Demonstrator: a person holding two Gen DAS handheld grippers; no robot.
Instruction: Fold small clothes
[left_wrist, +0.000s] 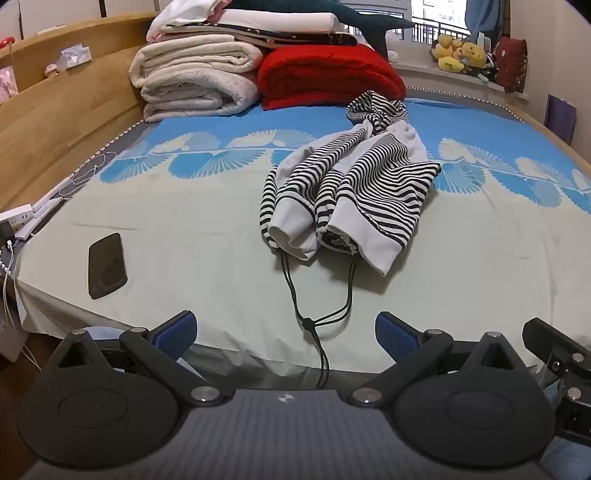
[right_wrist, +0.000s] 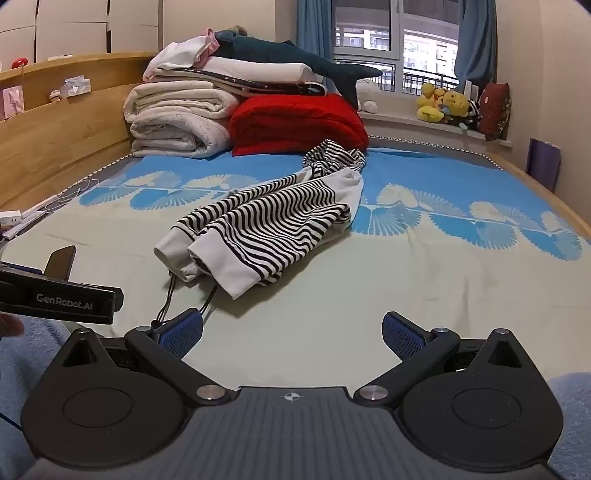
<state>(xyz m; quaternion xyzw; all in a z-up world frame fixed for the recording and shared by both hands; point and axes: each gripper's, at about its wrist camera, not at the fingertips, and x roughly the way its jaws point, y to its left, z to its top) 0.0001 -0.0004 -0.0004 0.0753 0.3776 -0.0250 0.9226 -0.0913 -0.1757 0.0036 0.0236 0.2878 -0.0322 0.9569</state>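
Drawstring cord (left_wrist: 321, 332) runs off the bed edge behind the gripper body (end hidden), and the phone (right_wrist: 61, 262) at left is half covered.
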